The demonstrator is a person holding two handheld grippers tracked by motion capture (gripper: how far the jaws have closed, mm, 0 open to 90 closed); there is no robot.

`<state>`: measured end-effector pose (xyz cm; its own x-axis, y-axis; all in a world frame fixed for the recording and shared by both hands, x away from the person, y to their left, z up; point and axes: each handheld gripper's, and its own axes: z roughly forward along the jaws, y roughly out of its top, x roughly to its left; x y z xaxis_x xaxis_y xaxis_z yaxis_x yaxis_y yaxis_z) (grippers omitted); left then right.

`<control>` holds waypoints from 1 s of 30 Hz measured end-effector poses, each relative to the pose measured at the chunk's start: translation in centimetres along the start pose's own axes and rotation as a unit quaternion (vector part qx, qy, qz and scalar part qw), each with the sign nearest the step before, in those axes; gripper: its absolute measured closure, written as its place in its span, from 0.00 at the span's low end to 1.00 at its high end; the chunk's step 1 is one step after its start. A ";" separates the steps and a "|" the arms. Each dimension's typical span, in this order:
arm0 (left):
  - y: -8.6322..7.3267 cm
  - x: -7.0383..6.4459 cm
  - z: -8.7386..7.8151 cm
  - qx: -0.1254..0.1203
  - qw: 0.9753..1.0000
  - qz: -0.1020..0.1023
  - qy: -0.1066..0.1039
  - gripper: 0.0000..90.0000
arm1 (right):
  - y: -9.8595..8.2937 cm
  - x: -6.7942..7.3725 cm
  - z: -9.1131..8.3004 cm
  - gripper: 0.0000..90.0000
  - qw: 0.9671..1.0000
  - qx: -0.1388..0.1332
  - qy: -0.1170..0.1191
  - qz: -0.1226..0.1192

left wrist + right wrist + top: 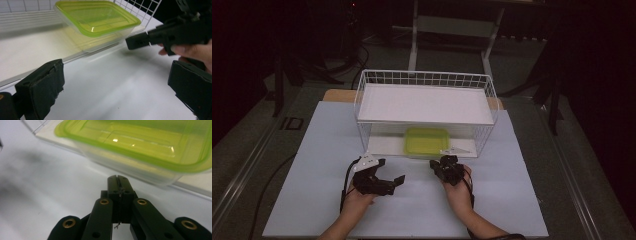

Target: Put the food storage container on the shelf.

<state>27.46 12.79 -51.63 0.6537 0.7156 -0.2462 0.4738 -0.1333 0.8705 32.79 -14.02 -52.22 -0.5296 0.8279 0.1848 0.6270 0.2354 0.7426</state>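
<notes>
High view: white wire basket (362, 100) sits toward the far edge of the worktop (312, 200), a white shelf board (424, 102) across its upper level. Under the board, on the basket's floor at its open near side, a clear box with a green lid (427, 141), lid on. Both grippers rest on the worktop just in front of the basket.

Left gripper (388, 176): fingers spread wide, released, nothing between them; the left gripper view confirms the gap and also catches the right gripper (140, 41) near the box (97, 22).

Right gripper view: fingers (119, 187) pressed together, clenched on nothing, tips just short of the box (140, 147). Box contents cannot be made out through the lid.
</notes>
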 end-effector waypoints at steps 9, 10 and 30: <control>-0.2 -0.4 0.2 -0.002 1.000 0.012 -0.011 0.02 | 1.2 -0.7 1.6 1.00 1.000 -0.013 -0.010 0.025; -0.2 -0.4 0.2 -0.004 1.000 0.013 -0.013 0.02 | 1.3 -0.7 1.8 1.00 0.999 -0.014 -0.011 0.027; 0.1 -0.3 0.0 -0.007 1.000 0.018 -0.015 0.02 | 4.0 -0.5 5.4 1.00 0.999 -0.033 -0.019 0.032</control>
<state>27.30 12.56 -51.51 0.6870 0.6902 -0.2273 0.4415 -0.1480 0.8850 38.64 -10.71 -52.82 -0.4671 0.8591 0.2092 0.6186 0.1485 0.7715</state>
